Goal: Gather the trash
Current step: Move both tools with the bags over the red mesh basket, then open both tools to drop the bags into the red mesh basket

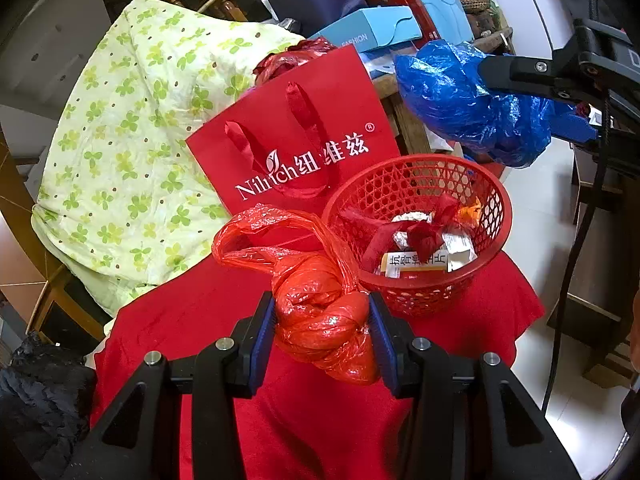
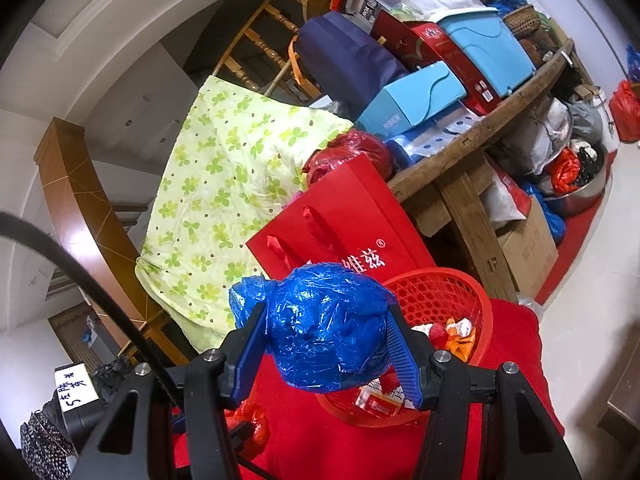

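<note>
Left tool (image 1: 322,320) is clamped on a knotted, crinkled red bag (image 1: 316,300), held above the red cloth (image 1: 280,420) beside the basket (image 1: 416,232). Right tool (image 2: 326,344) is clamped on a crumpled blue bag (image 2: 320,320), held over the basket's near rim. Only the right view shows a handwritten label (image 2: 76,386), partly legible. The gift bag (image 1: 296,132) reads "Nilrich"; a blue box (image 1: 372,28) reads "FASHION".

surface: red cloth (image 1: 248,420) | on it: red basket (image 1: 496,224), red paper bag (image 1: 344,92)
</note>
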`<act>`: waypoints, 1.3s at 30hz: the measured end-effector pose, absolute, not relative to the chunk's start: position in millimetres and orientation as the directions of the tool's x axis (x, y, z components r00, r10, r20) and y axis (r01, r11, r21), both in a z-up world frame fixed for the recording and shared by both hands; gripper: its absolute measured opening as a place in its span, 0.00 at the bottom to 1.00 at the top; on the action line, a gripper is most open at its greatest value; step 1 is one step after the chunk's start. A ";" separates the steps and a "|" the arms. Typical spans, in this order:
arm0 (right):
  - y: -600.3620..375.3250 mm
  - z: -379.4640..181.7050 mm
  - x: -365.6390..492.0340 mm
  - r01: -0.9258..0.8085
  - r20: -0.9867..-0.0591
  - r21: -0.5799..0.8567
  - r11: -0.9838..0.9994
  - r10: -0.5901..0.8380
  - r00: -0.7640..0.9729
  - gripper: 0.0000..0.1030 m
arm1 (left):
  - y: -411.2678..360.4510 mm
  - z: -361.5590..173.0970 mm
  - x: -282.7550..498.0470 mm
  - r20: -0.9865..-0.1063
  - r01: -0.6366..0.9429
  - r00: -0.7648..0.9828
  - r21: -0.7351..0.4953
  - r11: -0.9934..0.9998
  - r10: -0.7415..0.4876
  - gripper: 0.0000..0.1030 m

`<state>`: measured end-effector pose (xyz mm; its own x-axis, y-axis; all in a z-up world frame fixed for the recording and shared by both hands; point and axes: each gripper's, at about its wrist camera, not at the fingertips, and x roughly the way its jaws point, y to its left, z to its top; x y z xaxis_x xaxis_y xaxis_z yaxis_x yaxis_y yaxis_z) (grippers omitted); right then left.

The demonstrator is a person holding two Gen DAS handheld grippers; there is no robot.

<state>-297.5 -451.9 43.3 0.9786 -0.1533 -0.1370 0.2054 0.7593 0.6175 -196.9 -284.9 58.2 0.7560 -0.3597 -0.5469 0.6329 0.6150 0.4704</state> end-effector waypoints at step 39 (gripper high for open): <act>-547.9 -30.2 -203.8 0.261 -0.227 0.873 0.413 -0.131 0.965 0.76 | -342.4 45.0 -94.2 -0.620 0.887 0.406 0.089 0.454 -0.671 0.70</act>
